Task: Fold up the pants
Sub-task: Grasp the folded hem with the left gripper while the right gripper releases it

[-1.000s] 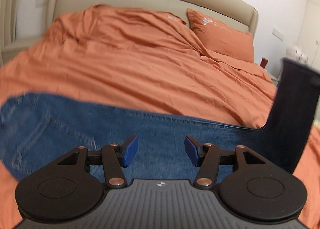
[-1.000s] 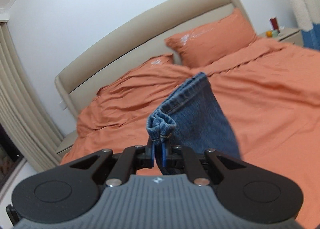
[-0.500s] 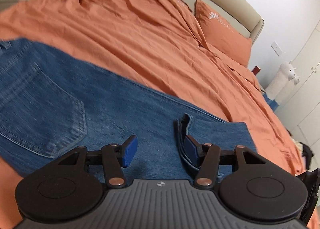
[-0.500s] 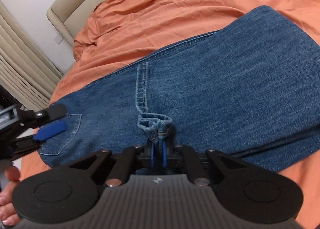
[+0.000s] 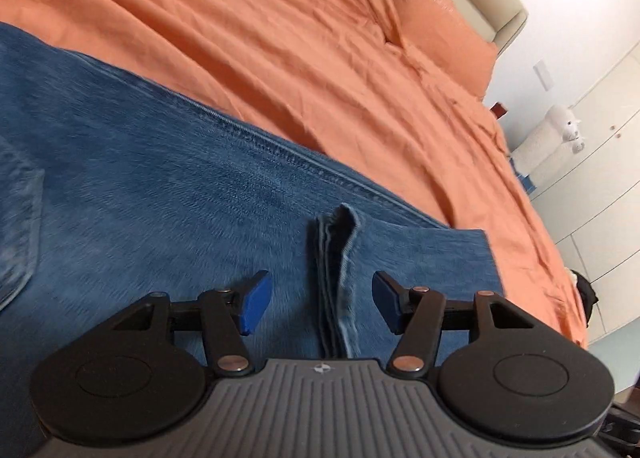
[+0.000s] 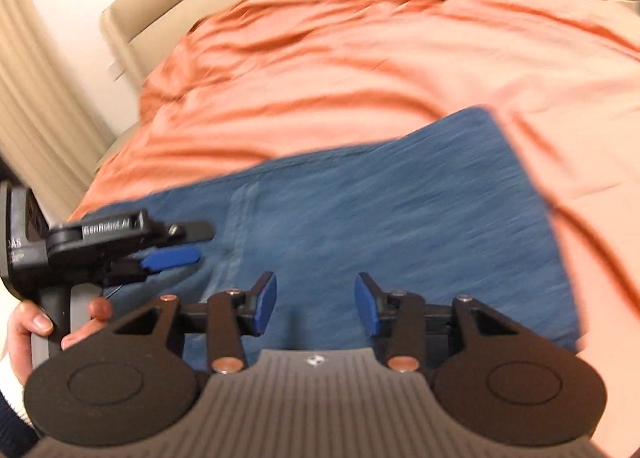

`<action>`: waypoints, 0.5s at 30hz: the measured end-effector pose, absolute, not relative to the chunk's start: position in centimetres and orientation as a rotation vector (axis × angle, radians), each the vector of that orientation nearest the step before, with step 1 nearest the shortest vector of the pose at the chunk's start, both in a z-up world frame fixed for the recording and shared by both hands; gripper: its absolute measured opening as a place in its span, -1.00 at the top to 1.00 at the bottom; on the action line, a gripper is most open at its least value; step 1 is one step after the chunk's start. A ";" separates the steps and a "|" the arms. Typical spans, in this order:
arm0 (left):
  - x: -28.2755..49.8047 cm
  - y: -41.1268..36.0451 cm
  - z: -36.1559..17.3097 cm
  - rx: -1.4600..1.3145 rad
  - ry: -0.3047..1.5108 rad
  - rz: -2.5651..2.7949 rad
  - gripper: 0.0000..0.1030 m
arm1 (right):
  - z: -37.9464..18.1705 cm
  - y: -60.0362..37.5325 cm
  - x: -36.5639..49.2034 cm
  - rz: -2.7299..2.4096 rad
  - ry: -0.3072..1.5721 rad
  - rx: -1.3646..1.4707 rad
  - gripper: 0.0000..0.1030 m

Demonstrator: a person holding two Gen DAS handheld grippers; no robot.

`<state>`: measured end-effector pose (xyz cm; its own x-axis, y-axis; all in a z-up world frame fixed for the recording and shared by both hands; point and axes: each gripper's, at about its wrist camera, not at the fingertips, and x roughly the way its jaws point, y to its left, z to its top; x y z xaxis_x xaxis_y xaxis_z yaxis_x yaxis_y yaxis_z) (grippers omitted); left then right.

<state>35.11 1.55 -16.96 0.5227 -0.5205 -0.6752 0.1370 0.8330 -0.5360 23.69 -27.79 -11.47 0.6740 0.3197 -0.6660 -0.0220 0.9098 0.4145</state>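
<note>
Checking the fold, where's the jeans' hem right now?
In the left wrist view the hem lies on the jeans, between the open left gripper fingers.

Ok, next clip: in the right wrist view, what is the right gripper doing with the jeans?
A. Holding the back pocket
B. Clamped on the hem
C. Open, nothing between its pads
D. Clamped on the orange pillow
C: the right gripper has just been opening, its blue pads stand apart with only empty space between them, and the jeans lie flat on the orange bedding beyond it.
</note>
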 end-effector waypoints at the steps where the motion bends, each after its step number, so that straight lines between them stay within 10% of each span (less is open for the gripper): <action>1: 35.6 1.3 -17.4 -0.453 0.948 -0.411 -0.32 | -11.6 -28.6 23.8 0.179 0.802 0.391 0.20; 6: 36.0 -0.4 -18.2 -0.378 0.902 -0.430 -0.25 | -12.4 -31.5 25.6 0.093 0.769 0.350 0.21; 9: 35.3 -1.8 -18.0 -0.291 0.882 -0.454 0.53 | -12.8 -32.9 26.9 0.050 0.760 0.377 0.21; 15: 33.1 -2.7 -15.4 -0.180 0.763 -0.442 0.87 | -12.1 -34.7 26.8 0.000 0.740 0.337 0.25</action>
